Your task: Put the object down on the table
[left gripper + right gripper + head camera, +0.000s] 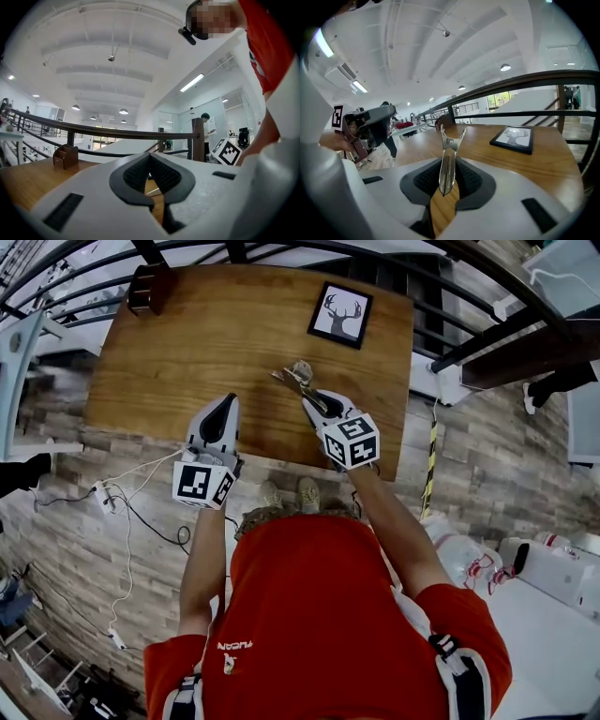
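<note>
Well, the biggest thing before me is the long brown wooden table (187,343), and both hand-held tools reach over its near edge. The left gripper (228,401), white with black pads, hangs over the near edge of the boards beside its partner; its jaws are drawn together at the tips and nothing sits between them. The right gripper (309,401), the same white build with a marker cube at its rear, has its jaws clamped on the handle of the task's thing, which juts straight out ahead of them over the table. Beyond that right gripper and a little to its right lies a black-framed picture of a deer's head (339,314), flat on the boards and well apart from the jaws. Far ahead of the left gripper and off to its left, at the table's far corner, stands a small dark wooden box (150,287). Smallest is the shiny metal tool with a forked tip (298,379), held in the right pads; whether its fork touches the wood I cannot tell.
</note>
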The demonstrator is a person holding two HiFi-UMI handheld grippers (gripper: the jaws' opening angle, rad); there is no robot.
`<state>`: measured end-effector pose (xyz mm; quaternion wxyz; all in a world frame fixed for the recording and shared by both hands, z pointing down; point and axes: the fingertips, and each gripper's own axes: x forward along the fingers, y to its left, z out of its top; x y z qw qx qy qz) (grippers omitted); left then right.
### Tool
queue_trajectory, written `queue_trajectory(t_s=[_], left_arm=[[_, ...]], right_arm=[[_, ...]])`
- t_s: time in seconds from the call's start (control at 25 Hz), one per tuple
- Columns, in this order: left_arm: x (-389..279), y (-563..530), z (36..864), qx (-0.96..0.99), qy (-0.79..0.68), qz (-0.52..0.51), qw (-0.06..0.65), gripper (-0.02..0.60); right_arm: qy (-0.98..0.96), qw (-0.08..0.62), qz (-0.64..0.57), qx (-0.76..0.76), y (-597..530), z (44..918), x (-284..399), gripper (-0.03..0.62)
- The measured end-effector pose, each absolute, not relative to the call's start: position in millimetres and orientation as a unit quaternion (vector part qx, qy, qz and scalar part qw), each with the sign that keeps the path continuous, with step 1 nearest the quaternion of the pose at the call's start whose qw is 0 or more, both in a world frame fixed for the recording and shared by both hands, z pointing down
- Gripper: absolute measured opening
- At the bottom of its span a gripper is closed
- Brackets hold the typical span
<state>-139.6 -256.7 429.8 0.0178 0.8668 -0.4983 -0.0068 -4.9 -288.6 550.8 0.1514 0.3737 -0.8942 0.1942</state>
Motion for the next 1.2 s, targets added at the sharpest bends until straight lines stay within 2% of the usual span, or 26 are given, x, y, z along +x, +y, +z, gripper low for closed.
queue_trajectory(t_s=[0.44, 0.84, 1.2], left_arm=[[-143.4, -267.0, 442.1, 0.876, -0.481, -0.007, 0.034, 0.009], [-139.8, -271.2, 448.1, 0.883, -0.468, -0.005, 0.039, 0.009], [-141.2, -271.6, 450.6, 0.883, -0.467, -0.003, 0.039, 0.009]], right_arm=[[-0.873, 0.211, 0.23, 0.375, -289.4, 580.2, -3.7, 0.092], [-0.843, 0.315, 0.257, 0.351, -281.4, 615.1, 1.0, 0.095], [-0.823, 0.355, 0.279, 0.345, -277.1, 633.2, 3.4, 0.098]])
